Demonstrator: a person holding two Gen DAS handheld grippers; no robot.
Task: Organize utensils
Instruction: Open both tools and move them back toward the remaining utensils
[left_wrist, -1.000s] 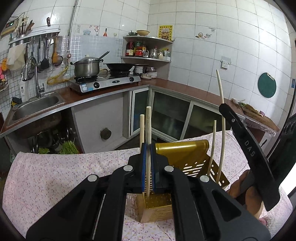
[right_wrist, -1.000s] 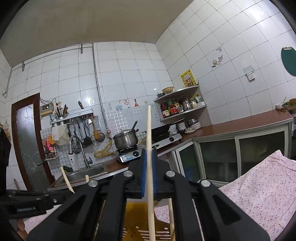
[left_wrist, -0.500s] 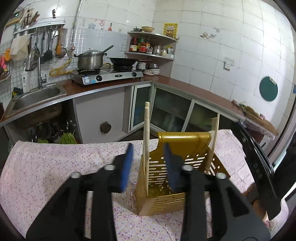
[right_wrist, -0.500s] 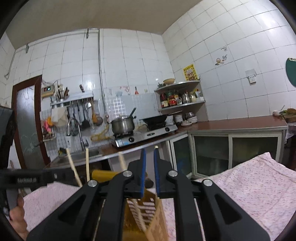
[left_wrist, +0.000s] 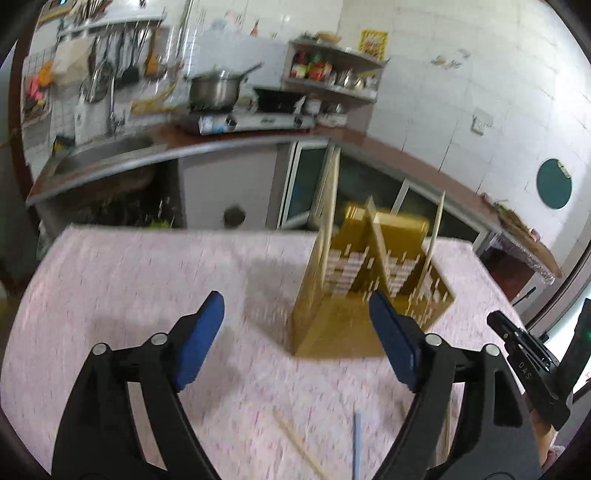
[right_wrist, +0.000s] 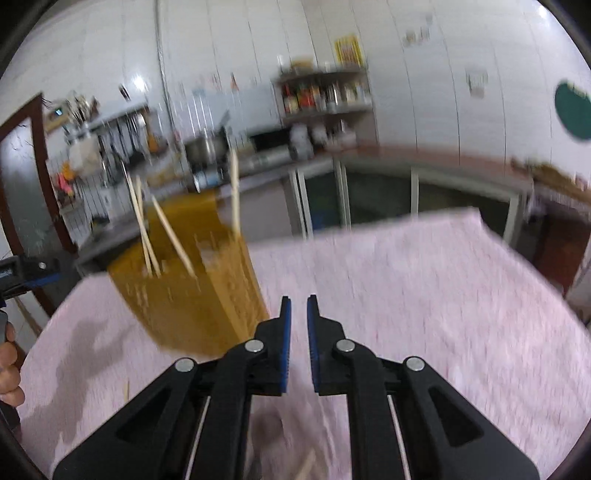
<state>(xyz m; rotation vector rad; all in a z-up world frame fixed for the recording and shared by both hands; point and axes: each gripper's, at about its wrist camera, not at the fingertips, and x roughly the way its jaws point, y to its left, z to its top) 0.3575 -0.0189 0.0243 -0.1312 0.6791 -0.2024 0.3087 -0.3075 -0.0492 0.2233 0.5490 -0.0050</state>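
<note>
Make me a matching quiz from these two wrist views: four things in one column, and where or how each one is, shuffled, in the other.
1. left gripper
2. right gripper
3. gold holder
4. blue stick

A. flat on the cloth
B. jaws nearly together, empty
C. upright, chopsticks inside
D. jaws spreading wide, empty

Pairs: 1-D, 2-B, 3-C, 4-A

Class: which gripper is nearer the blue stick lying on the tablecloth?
Left. The left gripper hangs directly above the blue stick; the right gripper sits off to its side.
</note>
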